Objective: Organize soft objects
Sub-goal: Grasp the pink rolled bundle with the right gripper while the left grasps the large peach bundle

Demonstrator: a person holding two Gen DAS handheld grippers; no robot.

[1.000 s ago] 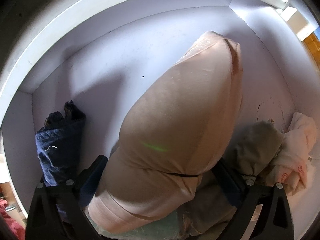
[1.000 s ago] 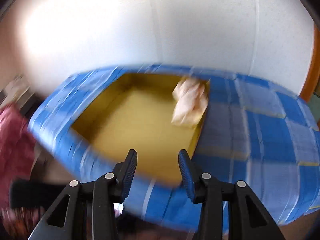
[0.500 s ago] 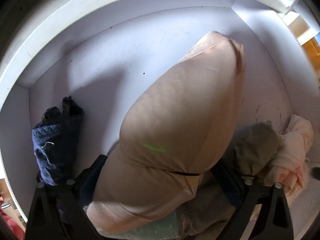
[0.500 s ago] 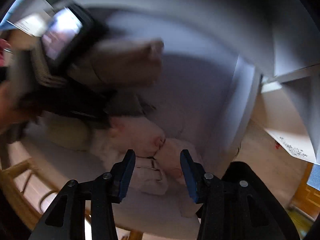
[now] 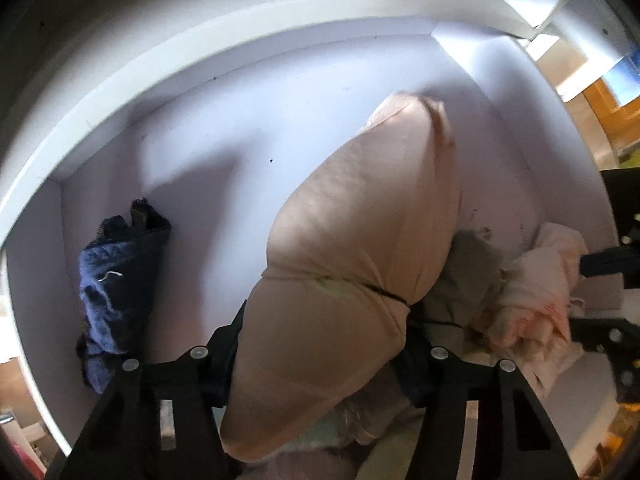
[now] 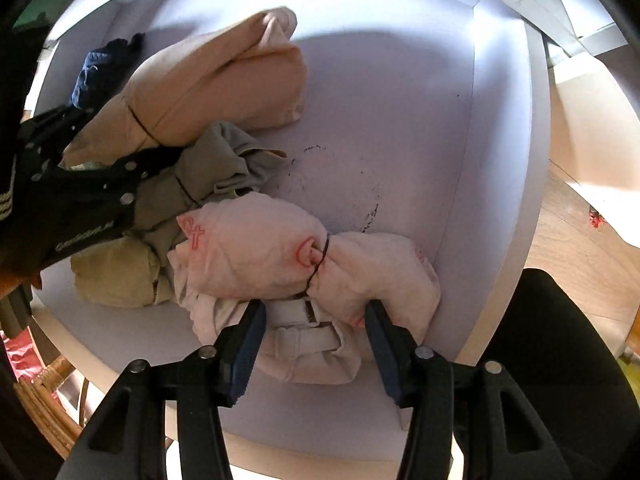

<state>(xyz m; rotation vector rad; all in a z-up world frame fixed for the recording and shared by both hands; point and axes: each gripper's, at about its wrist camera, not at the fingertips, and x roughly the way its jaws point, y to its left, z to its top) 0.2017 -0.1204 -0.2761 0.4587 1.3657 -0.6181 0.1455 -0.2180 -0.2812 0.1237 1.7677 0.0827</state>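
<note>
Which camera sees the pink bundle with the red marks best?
The right wrist view: the pink bundle lies whole, its tie and marks plain, before the open right gripper. The left wrist view catches only a blurred part at its right edge.

A white shelf compartment (image 6: 400, 128) stood open, dark scuff marks (image 6: 340, 184) on its floor. Wooden flooring (image 6: 580, 248) lay at right; a wicker piece (image 6: 48, 392) showed near left.
</note>
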